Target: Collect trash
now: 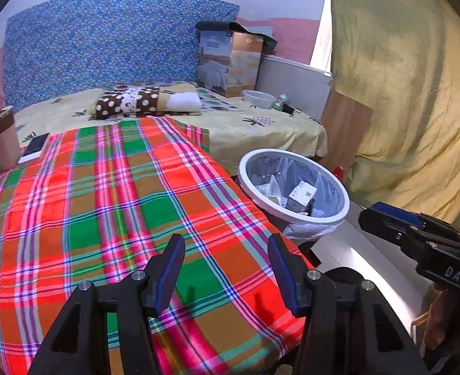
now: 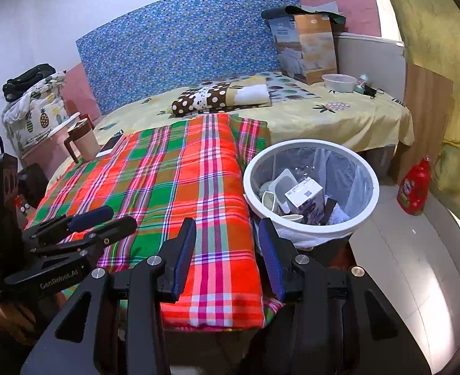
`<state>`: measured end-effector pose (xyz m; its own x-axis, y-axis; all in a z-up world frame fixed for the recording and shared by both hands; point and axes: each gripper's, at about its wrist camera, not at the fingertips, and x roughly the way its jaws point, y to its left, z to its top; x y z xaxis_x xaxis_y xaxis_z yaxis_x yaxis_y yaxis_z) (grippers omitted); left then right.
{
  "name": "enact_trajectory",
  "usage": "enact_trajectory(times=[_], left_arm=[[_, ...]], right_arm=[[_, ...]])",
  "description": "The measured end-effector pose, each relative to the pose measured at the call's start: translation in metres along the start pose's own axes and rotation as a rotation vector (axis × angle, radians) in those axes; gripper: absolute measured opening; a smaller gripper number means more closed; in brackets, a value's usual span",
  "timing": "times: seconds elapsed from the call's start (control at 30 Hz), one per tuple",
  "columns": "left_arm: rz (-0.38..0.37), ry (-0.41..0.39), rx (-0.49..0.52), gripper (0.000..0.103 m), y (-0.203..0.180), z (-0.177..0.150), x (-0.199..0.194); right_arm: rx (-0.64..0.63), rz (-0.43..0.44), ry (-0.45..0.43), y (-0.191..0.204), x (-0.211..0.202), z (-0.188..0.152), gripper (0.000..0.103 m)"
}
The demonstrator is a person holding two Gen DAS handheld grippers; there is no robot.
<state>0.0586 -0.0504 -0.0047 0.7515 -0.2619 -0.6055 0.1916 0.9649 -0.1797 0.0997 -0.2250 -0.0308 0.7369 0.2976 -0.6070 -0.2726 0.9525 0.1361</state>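
Observation:
A white bin (image 1: 243,168) (image 2: 311,142) with a clear liner stands on the floor by the right edge of the plaid-covered table (image 1: 104,203) (image 2: 183,172). It holds trash: a white carton (image 1: 301,195) (image 2: 305,193), cups and wrappers. My left gripper (image 1: 226,240) (image 2: 122,217) hovers open over the plaid cloth with nothing between its fingers. My right gripper (image 2: 226,223) (image 1: 369,214) is open and empty, its right finger in front of the bin's near rim, its left one over the cloth's edge.
A lidded mug (image 1: 3,137) (image 2: 84,142) and a phone (image 1: 36,148) (image 2: 112,145) sit at the cloth's far left. The bed behind carries a pillow, a white bowl (image 2: 339,82) and a printed box (image 1: 230,62). A red bottle (image 2: 414,187) stands on the floor by the curtain.

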Motion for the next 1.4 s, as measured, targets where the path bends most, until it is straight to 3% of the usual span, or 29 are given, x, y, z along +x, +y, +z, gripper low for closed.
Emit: enact_trajectory(times=[1.4], left_arm=[[-0.006, -0.004, -0.02, 0.055, -0.005, -0.004, -0.0043]], right_arm=[[0.002, 0.007, 0.001, 0.0025, -0.0025, -0.0044, 0.044]])
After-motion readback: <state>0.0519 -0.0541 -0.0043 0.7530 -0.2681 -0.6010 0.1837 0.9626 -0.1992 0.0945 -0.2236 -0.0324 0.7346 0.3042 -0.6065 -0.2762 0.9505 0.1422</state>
